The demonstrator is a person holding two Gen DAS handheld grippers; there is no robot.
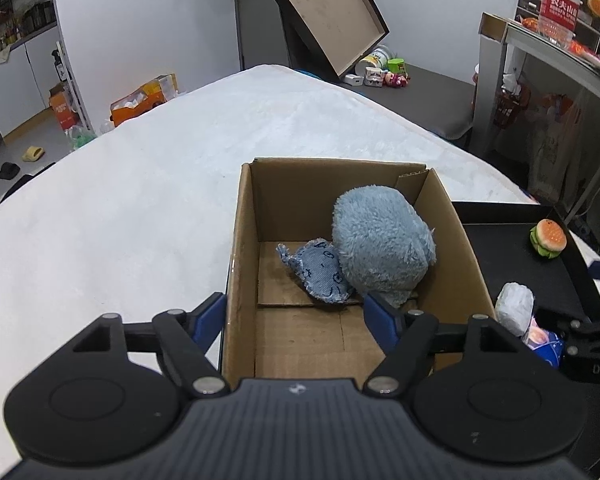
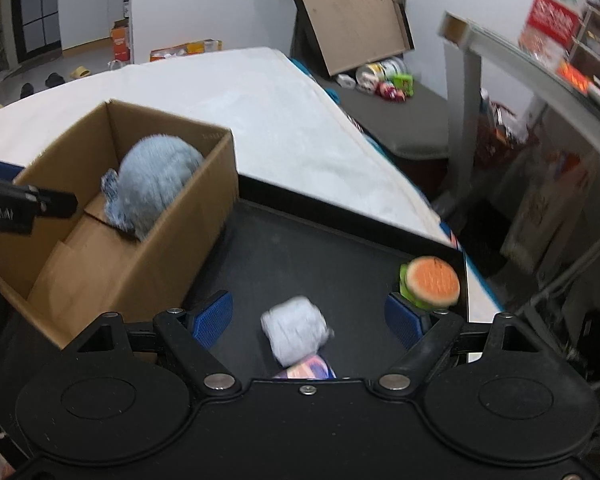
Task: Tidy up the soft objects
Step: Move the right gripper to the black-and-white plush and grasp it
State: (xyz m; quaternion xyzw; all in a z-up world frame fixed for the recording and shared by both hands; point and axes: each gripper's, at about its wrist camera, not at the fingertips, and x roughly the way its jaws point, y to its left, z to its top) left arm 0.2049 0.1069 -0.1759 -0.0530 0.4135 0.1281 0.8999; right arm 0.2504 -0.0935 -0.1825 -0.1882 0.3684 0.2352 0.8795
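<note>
Left gripper (image 1: 294, 320): jaws apart, nothing between them, poised over the near end of the open cardboard box (image 1: 244, 240), which holds a fluffy blue plush (image 1: 380, 240) touching a small denim pouch (image 1: 320, 274) at its far end. Right gripper (image 2: 308, 320): jaws apart and empty above the black tray (image 2: 300, 248), a grey rolled soft item (image 2: 294, 330) between its fingers. Burger toy (image 2: 430, 282): at the tray's right edge, just beside the right finger.

Red label reading "农夫山泉" on water bottle (image 1: 560, 4), "DAS" on right gripper (image 1: 572, 344)
</note>
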